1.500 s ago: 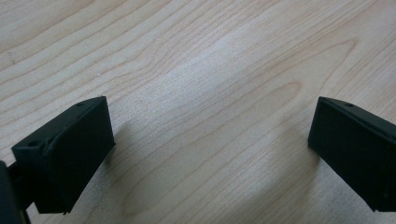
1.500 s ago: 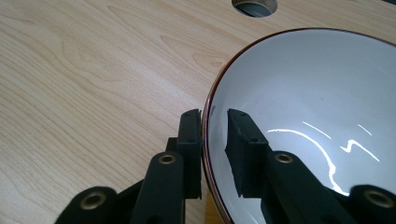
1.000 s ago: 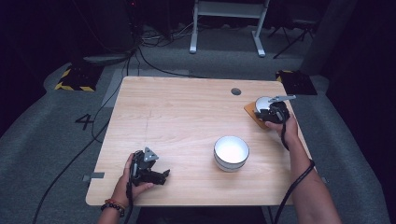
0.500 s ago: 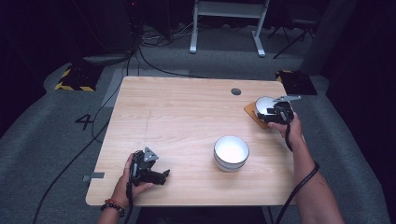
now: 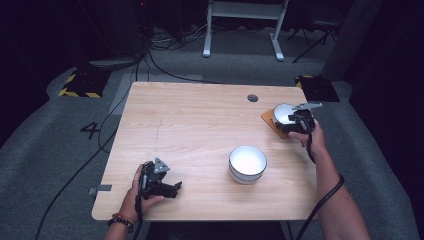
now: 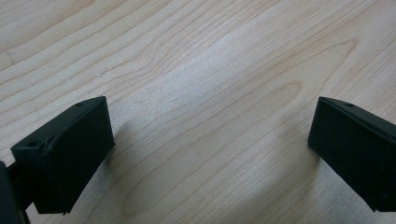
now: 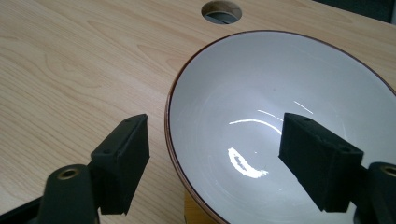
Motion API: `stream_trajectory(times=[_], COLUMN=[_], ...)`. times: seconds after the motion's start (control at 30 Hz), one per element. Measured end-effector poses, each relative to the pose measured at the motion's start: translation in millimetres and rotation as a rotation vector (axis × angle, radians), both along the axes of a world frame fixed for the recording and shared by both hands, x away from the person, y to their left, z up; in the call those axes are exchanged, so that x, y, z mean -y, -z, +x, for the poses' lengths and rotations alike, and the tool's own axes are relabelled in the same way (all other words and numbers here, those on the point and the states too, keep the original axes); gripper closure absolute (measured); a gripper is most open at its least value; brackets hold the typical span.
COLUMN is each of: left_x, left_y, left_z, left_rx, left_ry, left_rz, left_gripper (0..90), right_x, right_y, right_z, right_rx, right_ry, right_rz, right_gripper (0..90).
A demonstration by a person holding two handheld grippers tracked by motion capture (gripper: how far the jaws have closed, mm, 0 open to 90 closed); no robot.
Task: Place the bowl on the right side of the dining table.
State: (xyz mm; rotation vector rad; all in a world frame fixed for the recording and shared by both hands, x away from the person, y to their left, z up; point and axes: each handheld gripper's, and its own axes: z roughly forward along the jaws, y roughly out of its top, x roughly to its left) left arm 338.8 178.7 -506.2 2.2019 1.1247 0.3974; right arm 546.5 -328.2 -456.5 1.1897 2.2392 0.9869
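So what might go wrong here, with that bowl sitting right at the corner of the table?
The right gripper has just been opening, with the rim of the brown-rimmed bowl between its jaws and no pad pressing on it. Pulling away carelessly might catch that rim and tip the bowl. It sits on an orange mat close to the table's edge, so a nudge could perhaps send it off.

Both grippers, left gripper (image 5: 176, 189) and right gripper (image 5: 291, 121), are chunky black with grey triangular top plates, black cables trailing, plus a beaded bracelet (image 5: 120, 220) on the left wrist.
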Motion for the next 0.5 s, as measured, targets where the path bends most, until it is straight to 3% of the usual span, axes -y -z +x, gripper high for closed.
stream_trajectory(times=[0.5], left_x=[0.0], left_y=[0.0], left_z=[-0.1], left_rx=[0.0], left_ry=[0.0], left_rz=[0.0], left_gripper=[0.3], right_x=[-5.1], right_y=[-9.2], right_z=[-7.9], right_rx=[0.01], right_ry=[-0.032], right_rz=[0.004], right_gripper=[25.2])
